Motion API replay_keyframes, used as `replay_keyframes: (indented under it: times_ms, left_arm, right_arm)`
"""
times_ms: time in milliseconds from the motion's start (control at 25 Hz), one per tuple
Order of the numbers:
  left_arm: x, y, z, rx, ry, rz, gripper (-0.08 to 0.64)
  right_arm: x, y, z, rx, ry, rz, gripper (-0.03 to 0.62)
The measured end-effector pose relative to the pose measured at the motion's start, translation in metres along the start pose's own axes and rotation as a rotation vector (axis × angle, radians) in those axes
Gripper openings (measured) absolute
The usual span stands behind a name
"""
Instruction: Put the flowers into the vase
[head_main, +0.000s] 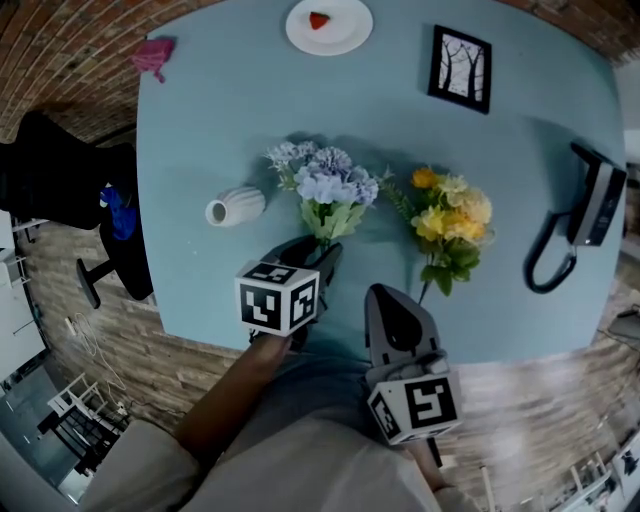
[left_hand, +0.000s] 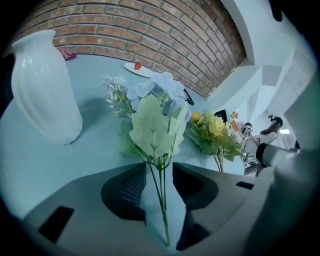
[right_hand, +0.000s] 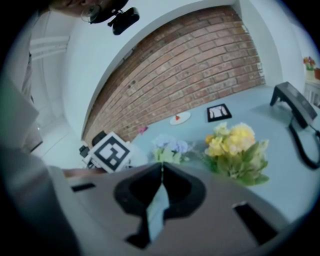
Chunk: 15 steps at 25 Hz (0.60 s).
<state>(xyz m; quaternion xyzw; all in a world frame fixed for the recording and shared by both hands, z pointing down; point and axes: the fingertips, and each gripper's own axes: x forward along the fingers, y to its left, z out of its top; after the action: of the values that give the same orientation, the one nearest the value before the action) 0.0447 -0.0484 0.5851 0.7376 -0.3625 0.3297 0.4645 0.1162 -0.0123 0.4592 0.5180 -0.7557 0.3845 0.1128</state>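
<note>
Down on the blue table (head_main: 250, 90), the blue flowers (head_main: 325, 185) lie flat with their stems pointing toward the person. The left gripper (head_main: 325, 255) reaches over those stems. In the left gripper view its jaws stand apart, and the thin green stems run between them without either pad pressing on them. The white vase (head_main: 237, 206) lies on its side just left of the blue flowers, apart from them, with its mouth facing left. The yellow flowers (head_main: 452, 220) lie to the right of the blue bunch, well clear of the vase. The right gripper (head_main: 385, 295) hovers at the near table edge beside the yellow stems, its jaws closed together with nothing between them. Farther back sit a white plate (head_main: 345, 35) bearing something red, and a framed picture (head_main: 460, 67).
</note>
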Motion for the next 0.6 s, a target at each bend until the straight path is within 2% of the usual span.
replay_keyframes:
  times_ms: [120,400,600]
  left_arm:
    - [0.0021,0.0013,0.0001,-0.023,0.016,-0.02,0.169]
    - [0.007,0.0053,-0.0027,-0.074,0.036,-0.057,0.092]
    - [0.0058,0.0016,-0.0013,-0.102,0.032,-0.098,0.072]
  right_arm:
    - [0.0018,-0.0009,0.0004,0.007,0.003,-0.001,0.023]
    - [0.0037,-0.0067,-0.0009,0.02,0.003,-0.01,0.023]
    - [0.0036,-0.0058,0.0,0.023,-0.001,-0.015,0.023]
